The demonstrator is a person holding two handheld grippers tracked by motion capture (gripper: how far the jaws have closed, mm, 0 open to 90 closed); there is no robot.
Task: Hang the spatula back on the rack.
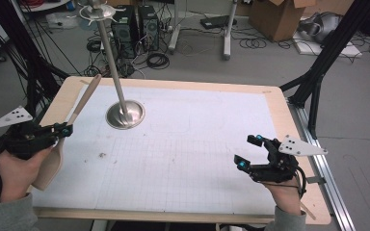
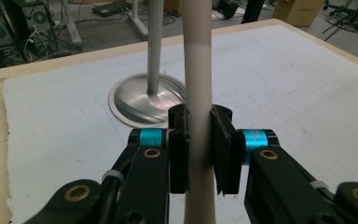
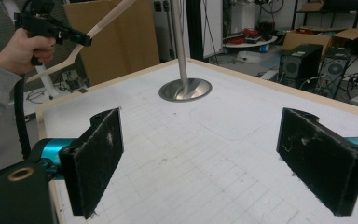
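Your left gripper (image 1: 66, 129) clamps the spatula (image 1: 62, 139) by its handle, lifted over the table's (image 1: 183, 84) left edge.
Your right gripper (image 1: 249, 151) hangs wide and empty at the right. The blade hangs down and the handle tilts toward the stand (image 1: 125, 113): a quick swing could hit its pole, or the smooth handle may slip.

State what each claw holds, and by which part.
The left claw is shut on the wooden spatula, gripping its handle partway along, above the blade. The right claw stands open and holds nothing.
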